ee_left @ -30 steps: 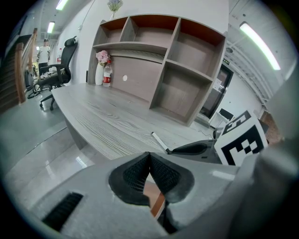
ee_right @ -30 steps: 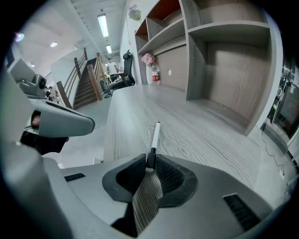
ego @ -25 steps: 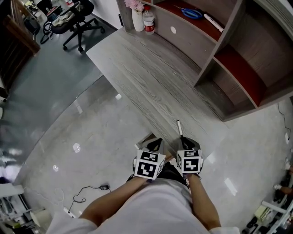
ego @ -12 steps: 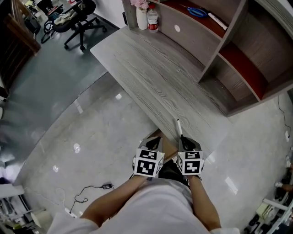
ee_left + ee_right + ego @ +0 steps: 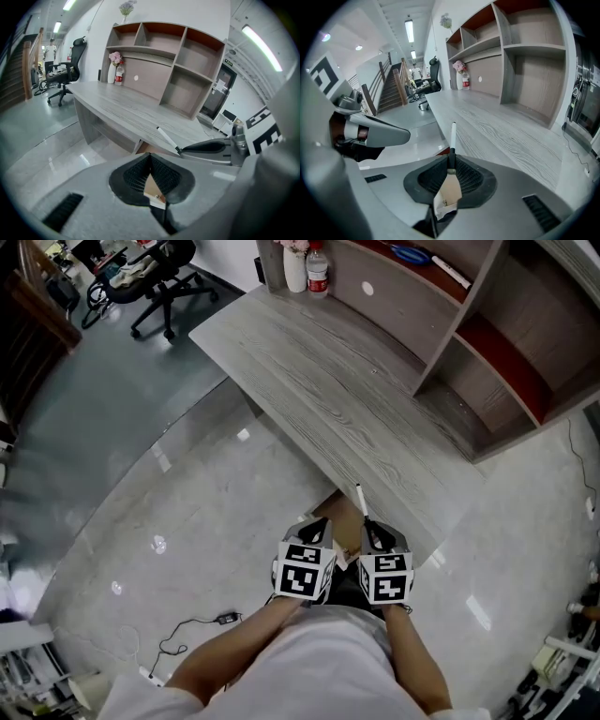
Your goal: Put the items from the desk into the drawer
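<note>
A white pen with a black end (image 5: 360,502) sticks out forward over the desk's near edge, and my right gripper (image 5: 372,531) is shut on its black end. The right gripper view shows the pen (image 5: 452,135) upright in front of the shut jaws (image 5: 451,161). My left gripper (image 5: 317,529) sits just left of it, jaws shut, with nothing visible between them (image 5: 150,157). Under both grippers, a drawer (image 5: 343,518) with a brown inside pokes out from beneath the grey wooden desk (image 5: 319,381). The left gripper view shows the pen (image 5: 166,137) and the drawer (image 5: 146,149) as well.
A white vase of pink flowers (image 5: 295,255) and a bottle (image 5: 318,259) stand at the desk's far end. Blue scissors (image 5: 410,253) lie on the red shelf of the hutch (image 5: 487,343). An office chair (image 5: 150,277) stands far left, and a cable (image 5: 187,629) lies on the floor.
More of the drawer's brown inside shows from under the desk edge. Both grippers have drawn slightly back toward me, the pen still held in the right one.
</note>
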Motion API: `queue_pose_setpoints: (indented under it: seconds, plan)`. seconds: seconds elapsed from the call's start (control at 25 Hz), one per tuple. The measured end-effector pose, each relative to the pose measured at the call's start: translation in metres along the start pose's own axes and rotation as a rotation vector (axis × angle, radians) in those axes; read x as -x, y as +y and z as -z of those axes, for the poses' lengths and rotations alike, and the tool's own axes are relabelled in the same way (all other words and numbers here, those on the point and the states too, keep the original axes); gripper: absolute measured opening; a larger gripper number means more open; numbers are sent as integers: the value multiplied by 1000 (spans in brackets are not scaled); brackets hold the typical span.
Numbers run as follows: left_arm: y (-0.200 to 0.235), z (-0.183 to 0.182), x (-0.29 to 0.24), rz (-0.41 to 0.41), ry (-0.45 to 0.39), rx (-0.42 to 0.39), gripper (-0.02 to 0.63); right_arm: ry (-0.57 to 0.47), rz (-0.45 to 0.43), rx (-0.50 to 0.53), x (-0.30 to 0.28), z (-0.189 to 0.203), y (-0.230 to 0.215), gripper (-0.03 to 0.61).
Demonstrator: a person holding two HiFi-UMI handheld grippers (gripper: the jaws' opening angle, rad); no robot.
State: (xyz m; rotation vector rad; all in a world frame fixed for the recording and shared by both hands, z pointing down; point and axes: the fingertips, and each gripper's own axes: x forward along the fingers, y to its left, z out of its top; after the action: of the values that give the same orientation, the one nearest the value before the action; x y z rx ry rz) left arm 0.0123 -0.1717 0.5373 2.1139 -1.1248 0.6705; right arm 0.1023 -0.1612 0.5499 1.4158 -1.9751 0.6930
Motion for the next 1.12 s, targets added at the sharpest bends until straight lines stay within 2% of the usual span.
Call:
queue_pose_setpoints:
  seconds: [0.32, 0.52, 1.12]
  plan:
    - [15, 21, 7, -1, 4, -1, 2, -43, -34, -17, 0, 6, 45, 46]
    - [23, 37, 6, -2, 22, -2, 2, -33, -40, -55, -11, 26, 62, 46]
    - [46, 70, -15, -28, 51, 15, 2, 81, -3, -215, -96, 96, 57, 46]
